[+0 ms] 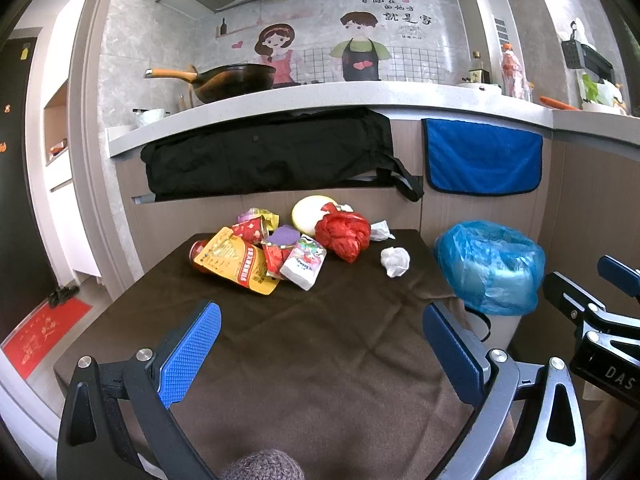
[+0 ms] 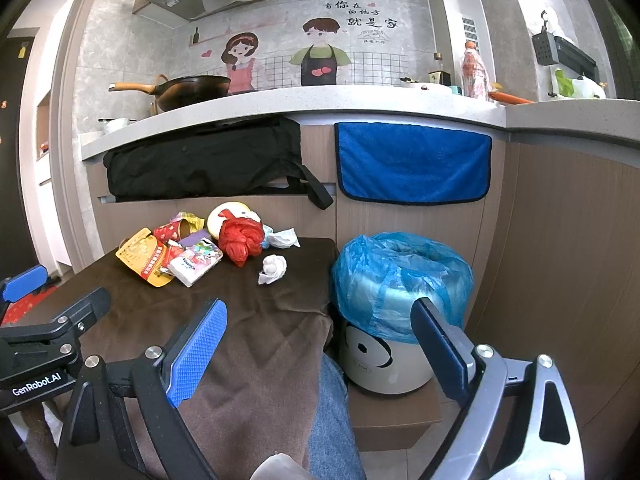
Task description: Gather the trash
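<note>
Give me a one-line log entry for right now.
left gripper: open, empty | right gripper: open, empty | trash pile: on table, untouched | bin: right of table, blue liner

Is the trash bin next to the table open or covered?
Open: the bin has no lid, just a blue bag folded over its rim.

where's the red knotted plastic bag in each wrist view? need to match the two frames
Left wrist: red knotted bag sits centre, at the far end of the brown cloth.
Right wrist: the bag sits left of centre, above the open right gripper.
Shared landmark: the blue-lined bin, right of the bag.
</note>
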Demonstrator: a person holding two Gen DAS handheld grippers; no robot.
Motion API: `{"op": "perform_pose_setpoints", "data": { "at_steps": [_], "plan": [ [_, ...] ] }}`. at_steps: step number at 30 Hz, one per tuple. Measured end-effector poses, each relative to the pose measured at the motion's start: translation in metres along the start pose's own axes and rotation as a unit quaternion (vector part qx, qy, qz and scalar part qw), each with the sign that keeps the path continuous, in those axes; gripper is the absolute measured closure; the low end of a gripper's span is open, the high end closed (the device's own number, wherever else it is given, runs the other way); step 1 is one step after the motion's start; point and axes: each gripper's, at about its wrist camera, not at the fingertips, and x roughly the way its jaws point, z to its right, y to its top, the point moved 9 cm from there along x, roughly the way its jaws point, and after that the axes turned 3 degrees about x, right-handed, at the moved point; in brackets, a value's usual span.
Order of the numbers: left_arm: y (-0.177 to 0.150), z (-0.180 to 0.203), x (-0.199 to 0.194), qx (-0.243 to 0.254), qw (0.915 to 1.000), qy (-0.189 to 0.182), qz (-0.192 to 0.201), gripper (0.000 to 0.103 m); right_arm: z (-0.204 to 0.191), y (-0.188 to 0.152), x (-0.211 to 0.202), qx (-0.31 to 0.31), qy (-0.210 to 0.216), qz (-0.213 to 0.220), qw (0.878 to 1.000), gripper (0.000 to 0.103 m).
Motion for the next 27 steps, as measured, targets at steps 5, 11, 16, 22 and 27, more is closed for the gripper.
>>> {"op": "perform_pose_setpoints", "data": {
  "at_steps": [5,11,16,22,27],
  "plan": [
    [0.0002,-0.0015,-0.0022,0.0,1.0,0.0,0.0,0.003,0.0016,0.0005,-0.0003,0.002,0.001,0.001,1.0,0.011],
    [0.0003,0.0019,-0.0001,0.0,1.0,0.0,0.001,0.003,0.0019,0.0006,-0.0007,0.001,0.001,0.0,1.0,0.011],
    [0.0002,-0.0013,-0.002,-0.001,1.0,0.0,0.001,0.003,0.0032,0.0015,-0.0011,0.002,0.001,0.0,1.0,0.011],
    [0.0001,-0.0016,-0.0024,-0.001,1.0,0.0,0.001,0.003,0.0031,0.0015,-0.0012,0.001,0.0,0.0,1.0,0.011],
    [-0.0003,-0.0011,-0.0019,-0.002,1.0,0.0,0.001,0.003,0.0022,0.0009,-0.0011,0.002,0.001,0.0,1.0,0.011]
  ]
}}
